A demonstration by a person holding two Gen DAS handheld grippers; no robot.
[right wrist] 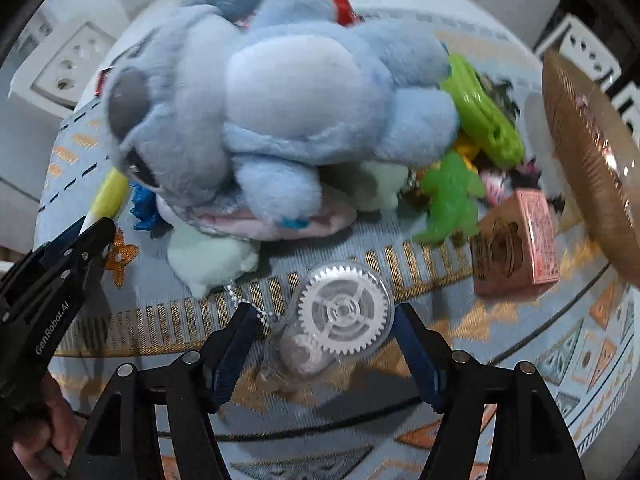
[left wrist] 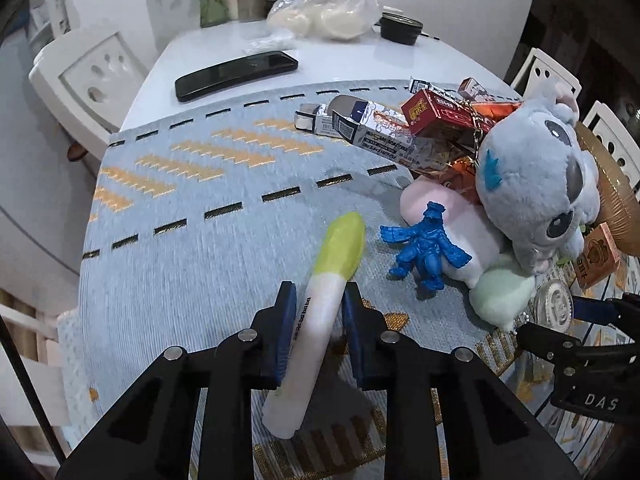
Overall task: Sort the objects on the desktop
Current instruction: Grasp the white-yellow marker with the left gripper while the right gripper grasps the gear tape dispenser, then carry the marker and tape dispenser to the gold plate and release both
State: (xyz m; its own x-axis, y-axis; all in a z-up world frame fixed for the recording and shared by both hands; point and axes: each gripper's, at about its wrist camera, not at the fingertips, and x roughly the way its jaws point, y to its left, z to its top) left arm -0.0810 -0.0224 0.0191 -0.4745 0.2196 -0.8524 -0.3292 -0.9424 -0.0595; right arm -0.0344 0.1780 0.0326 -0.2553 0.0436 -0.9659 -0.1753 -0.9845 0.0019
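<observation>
In the left gripper [left wrist: 316, 300]: white, yellow-capped highlighter [left wrist: 316, 292].

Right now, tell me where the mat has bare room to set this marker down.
Free: the blue mat left of the marker, up to the dashed lines, and the strip below the phone. Crowded: the right side, around the blue figure, plush koala and boxes.

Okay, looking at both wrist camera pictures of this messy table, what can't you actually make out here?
- Left wrist view: printing on the white marker is too small to read; the left hand-held gripper covers part of it.
- Left wrist view: the right hand-held gripper is cut off by the frame edge.
- Right wrist view: the plush koala is blurred and hides the toys beneath it.
- Right wrist view: print on the pink box is blurred.
</observation>
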